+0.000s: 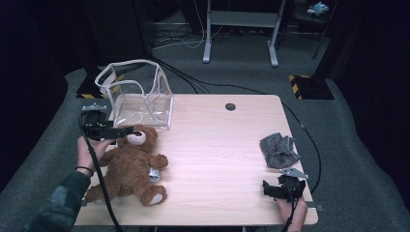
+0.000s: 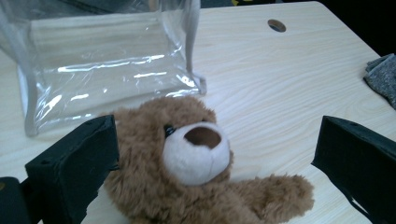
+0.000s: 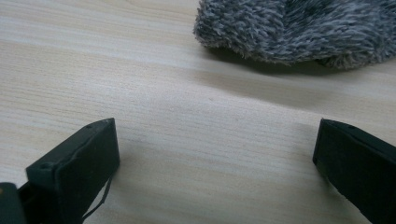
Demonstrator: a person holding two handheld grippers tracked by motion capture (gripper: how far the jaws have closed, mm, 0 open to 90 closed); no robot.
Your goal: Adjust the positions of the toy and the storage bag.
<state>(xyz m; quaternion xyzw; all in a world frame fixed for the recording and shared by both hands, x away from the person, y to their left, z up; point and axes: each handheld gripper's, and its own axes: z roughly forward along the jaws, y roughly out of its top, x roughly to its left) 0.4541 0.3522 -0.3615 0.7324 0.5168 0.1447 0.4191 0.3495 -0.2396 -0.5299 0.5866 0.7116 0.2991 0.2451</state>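
Note:
A brown teddy bear (image 1: 130, 166) lies on its back at the left of the wooden table (image 1: 217, 145), head toward the far edge. My left gripper (image 1: 126, 130) hovers at the bear's head. In the left gripper view the bear's head (image 2: 187, 149) sits between the jaws of my left gripper (image 2: 217, 128), which stand wide open; the left jaw is close to the fur. A clear plastic bag (image 1: 140, 96) stands open just beyond the head. My right gripper (image 1: 269, 189) is low at the front right, open and holding nothing, with a grey fuzzy cloth (image 1: 279, 150) just beyond it.
The clear bag (image 2: 107, 60) has white-trimmed handles and nothing inside. A round cable hole (image 1: 230, 106) sits near the table's far edge. The grey cloth (image 3: 303, 28) lies ahead of my right gripper (image 3: 215, 126). Beyond the table are grey carpet, cables and a desk frame (image 1: 241, 29).

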